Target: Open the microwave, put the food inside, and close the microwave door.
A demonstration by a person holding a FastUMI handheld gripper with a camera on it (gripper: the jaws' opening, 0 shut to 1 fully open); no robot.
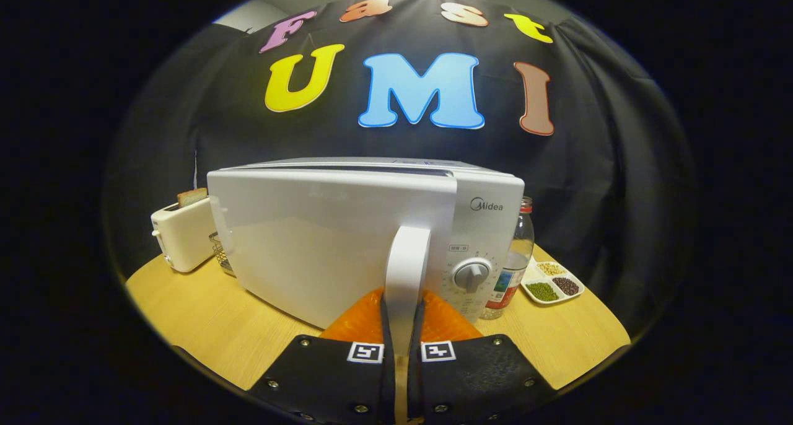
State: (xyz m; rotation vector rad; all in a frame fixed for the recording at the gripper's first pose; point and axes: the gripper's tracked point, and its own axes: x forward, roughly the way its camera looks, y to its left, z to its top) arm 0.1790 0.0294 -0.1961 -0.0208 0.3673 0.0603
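Observation:
A white microwave (pixel 322 239) stands on the round wooden table (pixel 204 313), its door swung a little way out from the body on the handle side. The white vertical door handle (pixel 407 264) runs down between my orange fingers (pixel 359 323). My gripper (pixel 401 326) is shut on that handle, one finger pressing each side of it. The control panel with a grey dial (pixel 472 275) lies just right of the handle. The microwave's inside is hidden by the door.
A white toaster (pixel 183 233) with a slice of bread (pixel 192 196) in it stands left of the microwave, a wire basket (pixel 222 251) behind the door's corner. To the right are a clear bottle (pixel 515 258) and a divided dish of beans (pixel 551 281).

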